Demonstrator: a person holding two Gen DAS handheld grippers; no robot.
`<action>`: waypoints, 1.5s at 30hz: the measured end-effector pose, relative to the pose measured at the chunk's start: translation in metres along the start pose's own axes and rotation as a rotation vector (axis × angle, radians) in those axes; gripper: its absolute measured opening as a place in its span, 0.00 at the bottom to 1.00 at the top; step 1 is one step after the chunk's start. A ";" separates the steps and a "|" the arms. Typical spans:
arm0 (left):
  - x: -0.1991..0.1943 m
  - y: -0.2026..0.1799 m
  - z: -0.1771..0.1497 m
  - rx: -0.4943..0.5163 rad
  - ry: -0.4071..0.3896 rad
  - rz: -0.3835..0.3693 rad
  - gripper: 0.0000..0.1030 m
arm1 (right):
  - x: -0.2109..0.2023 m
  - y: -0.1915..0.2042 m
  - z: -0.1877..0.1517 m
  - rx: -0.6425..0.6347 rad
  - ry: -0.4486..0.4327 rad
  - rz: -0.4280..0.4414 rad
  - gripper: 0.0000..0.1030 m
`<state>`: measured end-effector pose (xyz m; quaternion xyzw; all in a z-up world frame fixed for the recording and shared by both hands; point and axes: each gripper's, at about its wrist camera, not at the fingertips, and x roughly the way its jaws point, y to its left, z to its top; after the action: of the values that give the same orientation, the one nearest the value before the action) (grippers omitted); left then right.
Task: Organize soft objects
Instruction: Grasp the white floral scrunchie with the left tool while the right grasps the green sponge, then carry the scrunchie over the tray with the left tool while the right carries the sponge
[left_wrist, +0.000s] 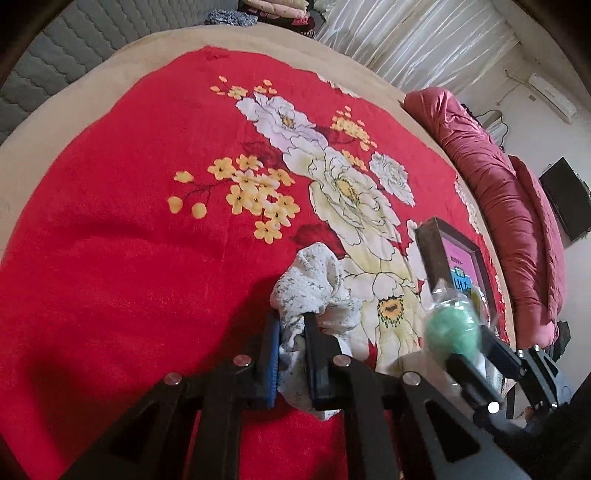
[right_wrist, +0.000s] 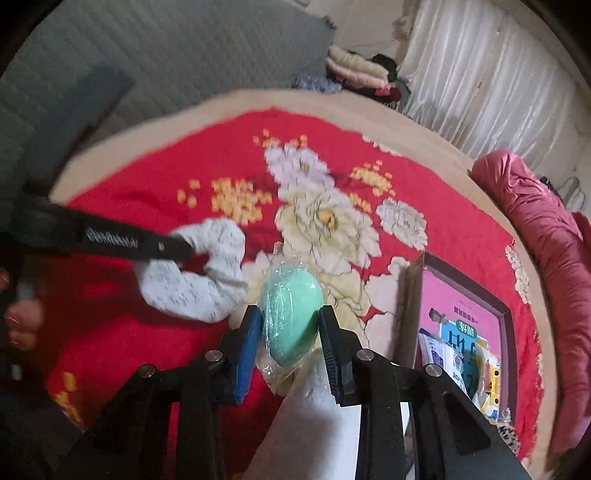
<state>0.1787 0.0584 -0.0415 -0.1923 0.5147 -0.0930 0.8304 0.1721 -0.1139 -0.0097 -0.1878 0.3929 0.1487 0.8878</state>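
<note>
My left gripper is shut on a white fabric scrunchie with small grey flowers, held over the red floral blanket. In the right wrist view the scrunchie hangs from the left gripper's fingers. My right gripper is shut on a green egg-shaped sponge in clear plastic wrap. The sponge also shows blurred in the left wrist view, to the right of the scrunchie. An open cardboard box with a pink inside lies just right of the sponge.
The box holds several packets. A dark red quilt is bunched along the right edge of the bed. A grey quilted headboard is at the back, with folded bedding and white curtains.
</note>
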 end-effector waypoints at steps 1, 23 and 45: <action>-0.002 0.000 0.000 -0.003 -0.005 -0.003 0.12 | -0.004 -0.001 0.001 0.010 -0.009 0.001 0.32; -0.045 -0.184 -0.049 0.323 -0.082 -0.165 0.12 | -0.121 -0.146 -0.078 0.455 -0.180 -0.167 0.32; 0.035 -0.256 -0.062 0.436 0.040 -0.069 0.12 | -0.079 -0.177 -0.135 0.493 -0.013 -0.151 0.33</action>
<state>0.1511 -0.2009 0.0115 -0.0239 0.4920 -0.2343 0.8382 0.1068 -0.3403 0.0044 0.0064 0.3965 -0.0170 0.9179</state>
